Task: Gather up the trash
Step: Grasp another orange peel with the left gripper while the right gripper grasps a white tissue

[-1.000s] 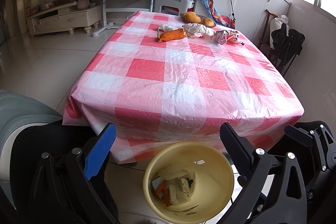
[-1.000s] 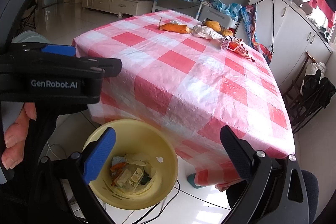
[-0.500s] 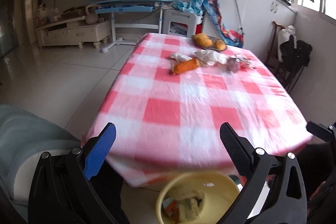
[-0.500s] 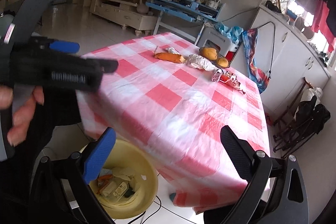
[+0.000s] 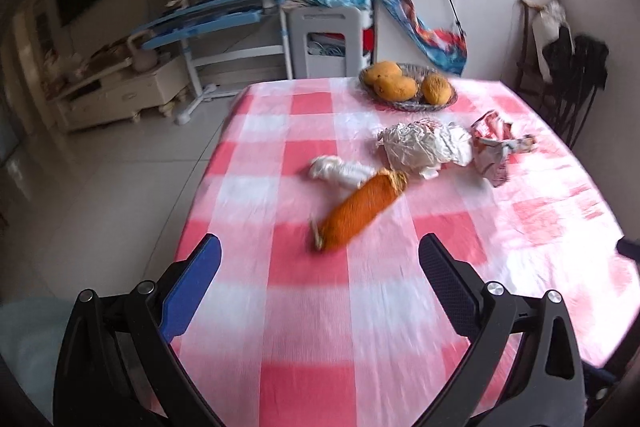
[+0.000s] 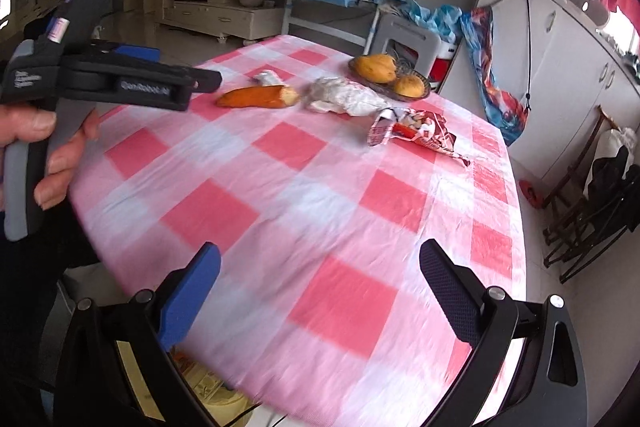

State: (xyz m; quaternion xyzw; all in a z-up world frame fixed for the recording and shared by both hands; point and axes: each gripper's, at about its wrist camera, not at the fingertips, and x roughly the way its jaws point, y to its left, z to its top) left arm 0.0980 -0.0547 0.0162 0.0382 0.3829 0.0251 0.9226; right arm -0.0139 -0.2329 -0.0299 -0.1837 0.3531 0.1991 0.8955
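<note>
Trash (image 5: 426,149) on table (image 5: 304,307); both hand-held grippers empty, jaws wide.

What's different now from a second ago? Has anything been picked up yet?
Nothing has been picked up. Both open grippers have risen from over the yellow bin and moved forward over the table; the left gripper now faces the orange corn cob. The foil wad, the snack wrapper and the fruit plate lie unmoved.
</note>
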